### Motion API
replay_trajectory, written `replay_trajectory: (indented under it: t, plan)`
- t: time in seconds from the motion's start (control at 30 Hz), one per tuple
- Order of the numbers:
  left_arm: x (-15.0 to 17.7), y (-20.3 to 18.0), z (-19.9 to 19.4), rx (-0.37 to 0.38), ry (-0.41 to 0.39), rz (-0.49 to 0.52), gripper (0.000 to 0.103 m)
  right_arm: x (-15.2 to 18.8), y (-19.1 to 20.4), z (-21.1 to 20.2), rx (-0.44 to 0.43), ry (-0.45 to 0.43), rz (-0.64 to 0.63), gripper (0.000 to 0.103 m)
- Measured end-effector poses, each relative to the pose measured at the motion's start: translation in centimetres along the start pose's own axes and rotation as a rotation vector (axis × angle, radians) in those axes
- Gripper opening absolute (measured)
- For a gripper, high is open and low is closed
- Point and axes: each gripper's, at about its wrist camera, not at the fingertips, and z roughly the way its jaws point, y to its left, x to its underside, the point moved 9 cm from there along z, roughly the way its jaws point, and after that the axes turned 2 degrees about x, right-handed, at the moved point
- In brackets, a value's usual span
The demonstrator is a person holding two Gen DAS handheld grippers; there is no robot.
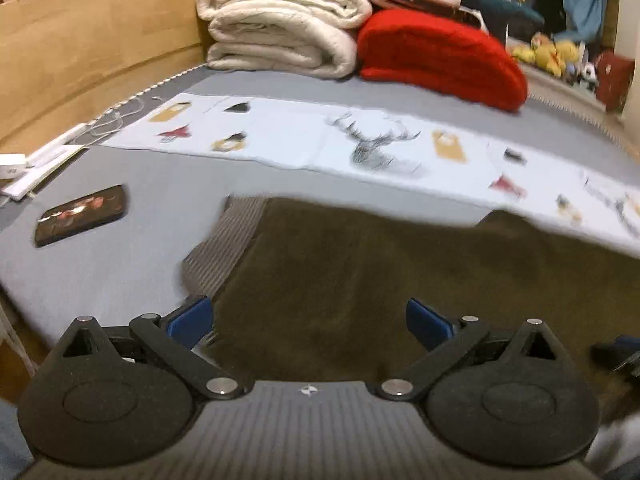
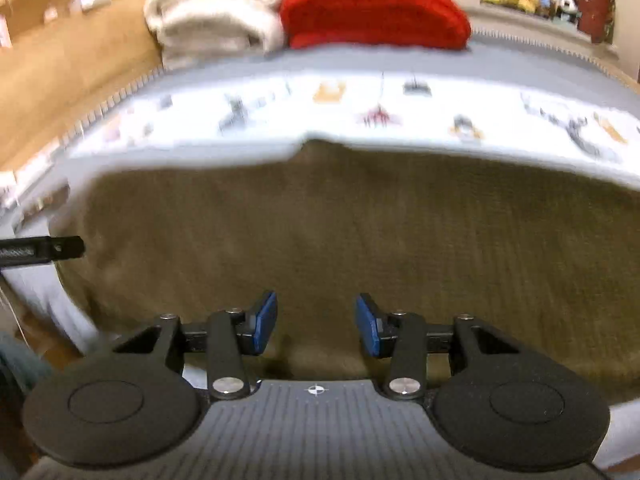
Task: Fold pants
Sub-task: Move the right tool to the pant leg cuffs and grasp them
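Observation:
Olive-brown corduroy pants (image 1: 380, 272) lie flat on the grey bed, filling the lower half of both views (image 2: 340, 232). A ribbed grey waistband or cuff (image 1: 224, 248) shows at their left edge in the left wrist view. My left gripper (image 1: 308, 322) hangs open and wide over the near part of the pants, with nothing between its blue pads (image 1: 192, 318). My right gripper (image 2: 316, 322) is open over the pants too, its blue pads (image 2: 266, 320) apart with only cloth below them. The tip of the other gripper (image 2: 60, 248) pokes in at the left edge of the right wrist view.
A white printed cloth (image 1: 320, 140) lies across the bed behind the pants. Folded cream blankets (image 1: 280, 20) and a red cushion (image 1: 440, 56) are stacked at the back. A dark phone (image 1: 80, 214) and white cables (image 1: 60, 148) lie at left by the wooden bed frame (image 1: 80, 40).

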Motion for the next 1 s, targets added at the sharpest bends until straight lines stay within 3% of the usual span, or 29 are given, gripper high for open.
replay_trajectory:
  t: [0.07,0.13,0.17,0.2,0.27,0.37,0.5,0.6,0.67,0.73,0.87,1.0]
  plan:
    - [0.0,-2.3,2.9,0.046,0.111,-0.033,0.103,-0.4,0.9,1.6,-0.029,0.027,0.033,0.063]
    - [1.8,-4.0,5.5,0.036,0.205,-0.023,0.103,1.2,0.7,4.1,0.033,0.123,0.054,0.063]
    - [2.7,-4.5,5.9,-0.024,0.199,0.037,0.102,2.5,0.6,4.7,0.052,0.162,0.044,0.063]
    - [3.8,-4.9,5.8,-0.083,0.169,0.125,0.103,3.2,0.8,4.4,0.053,0.118,0.0,0.063]
    - [5.7,-5.3,4.5,-0.098,0.08,0.22,0.103,4.9,1.5,2.8,0.088,0.082,-0.133,0.063]
    - [7.8,-4.5,2.6,-0.086,0.054,0.147,0.103,5.6,0.1,0.9,0.06,0.09,-0.013,0.063]
    - [8.1,-4.2,0.7,-0.072,0.079,0.109,0.103,6.3,-0.3,-0.8,0.048,0.086,-0.047,0.063]
    - [7.9,-4.1,-1.5,-0.065,0.111,0.101,0.103,6.7,-1.8,-2.5,-0.013,0.164,0.004,0.07]
    - [7.3,-4.8,-3.4,-0.061,0.091,0.088,0.103,6.2,-5.0,-4.3,-0.039,0.173,0.129,0.07]
    - [6.2,-6.8,-5.0,-0.015,0.054,0.09,0.103,5.3,-9.5,-6.5,-0.003,0.126,0.245,0.07]
    - [5.1,-12.6,-5.9,0.11,0.071,0.114,0.103,4.4,-22.7,-12.0,0.196,-0.047,0.53,0.07]
    - [6.1,-17.7,-5.3,0.198,0.158,0.127,0.103,7.4,-36.3,-16.9,0.363,-0.227,0.894,0.07]
